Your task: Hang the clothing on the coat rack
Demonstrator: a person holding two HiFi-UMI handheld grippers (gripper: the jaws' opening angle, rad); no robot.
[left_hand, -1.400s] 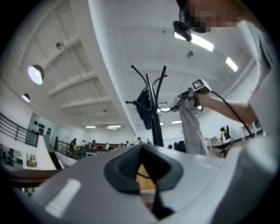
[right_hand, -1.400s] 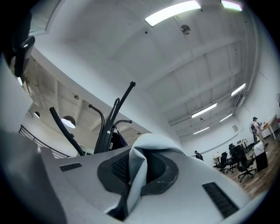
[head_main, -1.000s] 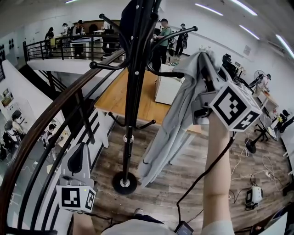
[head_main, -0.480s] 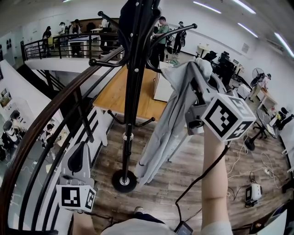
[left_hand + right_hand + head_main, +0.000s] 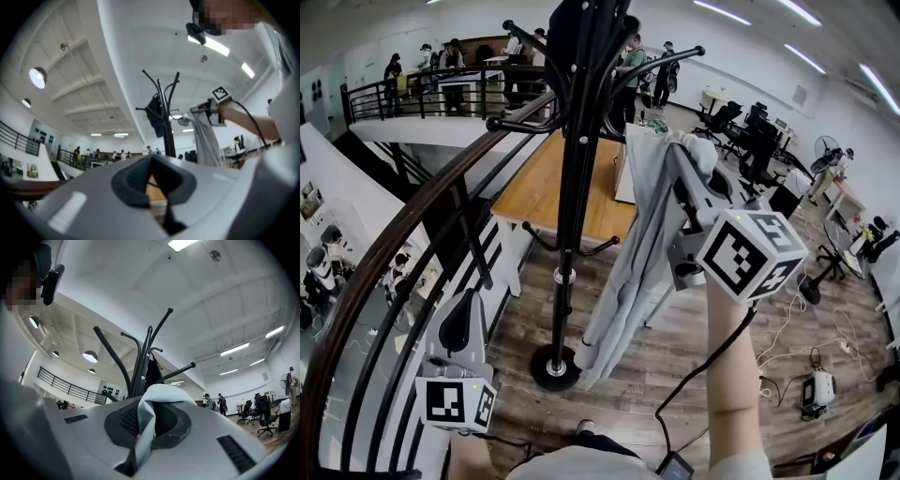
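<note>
**Grey garment up beside the rack, no hook caught yet**

Grey cloth, the garment point(image 5: 639, 246), hung in a long fold from the right gripper point(image 5: 687, 173). Its jaws were clamped on a bunched edge near the top, which the right gripper view showed pinched between the pads point(image 5: 144, 425). It was held high, just beside the black coat rack point(image 5: 572, 187) and apart from it, with no part looped over a hook. A dark garment point(image 5: 567, 28) already covered the top of the pole. The free prong point(image 5: 667, 64) ending in a ball looked the likeliest target. To do the step well, the pinched edge probably had to rise above that ball and come down over it before the jaws let go. Otherwise the cloth could slide off. The left gripper point(image 5: 461, 314) sat low by the railing point(image 5: 412, 234), its jaws closed on nothing.
</note>
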